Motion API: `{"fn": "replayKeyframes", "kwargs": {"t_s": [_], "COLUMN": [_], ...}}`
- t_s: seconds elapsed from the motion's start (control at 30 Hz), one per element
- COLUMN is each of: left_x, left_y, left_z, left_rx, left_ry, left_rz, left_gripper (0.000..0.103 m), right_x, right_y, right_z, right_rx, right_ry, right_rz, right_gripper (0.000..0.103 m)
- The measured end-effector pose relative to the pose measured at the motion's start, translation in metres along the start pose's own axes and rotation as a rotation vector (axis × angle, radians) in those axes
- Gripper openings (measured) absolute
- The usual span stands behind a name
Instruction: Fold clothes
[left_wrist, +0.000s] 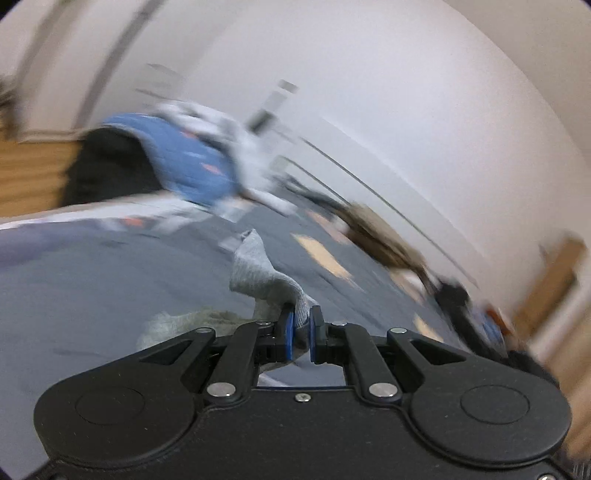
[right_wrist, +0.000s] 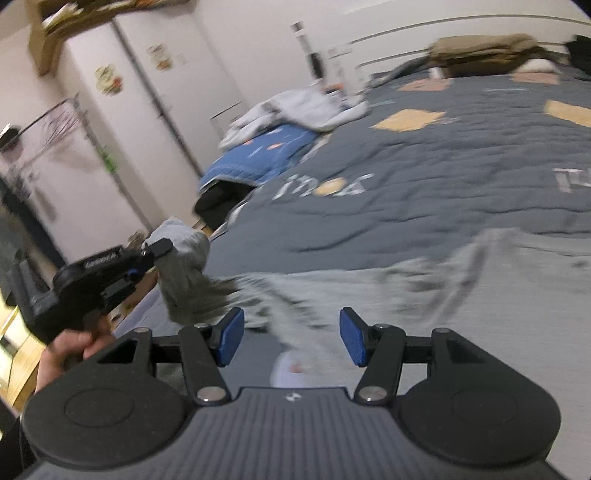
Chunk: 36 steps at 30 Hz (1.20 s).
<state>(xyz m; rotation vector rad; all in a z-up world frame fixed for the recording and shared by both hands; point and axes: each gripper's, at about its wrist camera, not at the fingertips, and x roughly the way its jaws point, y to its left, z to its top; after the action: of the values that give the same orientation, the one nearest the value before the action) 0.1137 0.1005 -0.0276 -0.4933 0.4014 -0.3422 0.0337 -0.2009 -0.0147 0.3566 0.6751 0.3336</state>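
Note:
A grey knit garment (right_wrist: 443, 295) lies spread on the dark grey bedspread (right_wrist: 424, 177). My left gripper (left_wrist: 302, 328) is shut on a bunched corner of the garment (left_wrist: 258, 273) and holds it lifted above the bed. The left gripper also shows in the right wrist view (right_wrist: 157, 249), at the left with the cloth hanging from it. My right gripper (right_wrist: 291, 338) is open and empty, just above the garment's near part. Both views are blurred by motion.
A pile of light grey clothes (right_wrist: 303, 107) sits on a blue quilt (right_wrist: 258, 155) at the bed's far left corner. A tan bag (right_wrist: 480, 51) lies at the far end by the wall. White wardrobes (right_wrist: 122, 110) stand at the left.

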Motion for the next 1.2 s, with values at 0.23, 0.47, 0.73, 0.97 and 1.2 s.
{"fn": "replayKeyframes", "kwargs": {"t_s": [0.23,0.47,0.73,0.97,1.2], "left_x": [0.035,0.050,0.040,0.031,0.030], "left_y": [-0.121,-0.162,-0.148,-0.113,-0.107], "left_z": [-0.085,-0.143,-0.130,-0.103,-0.096], "left_rx": [0.394,0.644,0.644,0.475,0.447], "left_ry": [0.203,0.420,0.439,0.381,0.365], "left_rz": [-0.151,-0.235,-0.336,-0.243,-0.218], "left_gripper": [0.008,0.013,0.053,0.055,0.055], "right_x": [-0.058,-0.058,-0.045,-0.020,0.003], "right_y": [-0.084,-0.126,-0.155,-0.158,-0.150], "right_z": [-0.001,-0.023,-0.047,-0.067,-0.074], "right_rx": [0.152,0.189,0.361,0.509,0.522], "right_ry": [-0.054,-0.009,0.043,0.112,0.167], "right_rz": [-0.117,-0.150,-0.003,0.113,0.129], "right_gripper": [0.056,0.056,0.056,0.056,0.056]}}
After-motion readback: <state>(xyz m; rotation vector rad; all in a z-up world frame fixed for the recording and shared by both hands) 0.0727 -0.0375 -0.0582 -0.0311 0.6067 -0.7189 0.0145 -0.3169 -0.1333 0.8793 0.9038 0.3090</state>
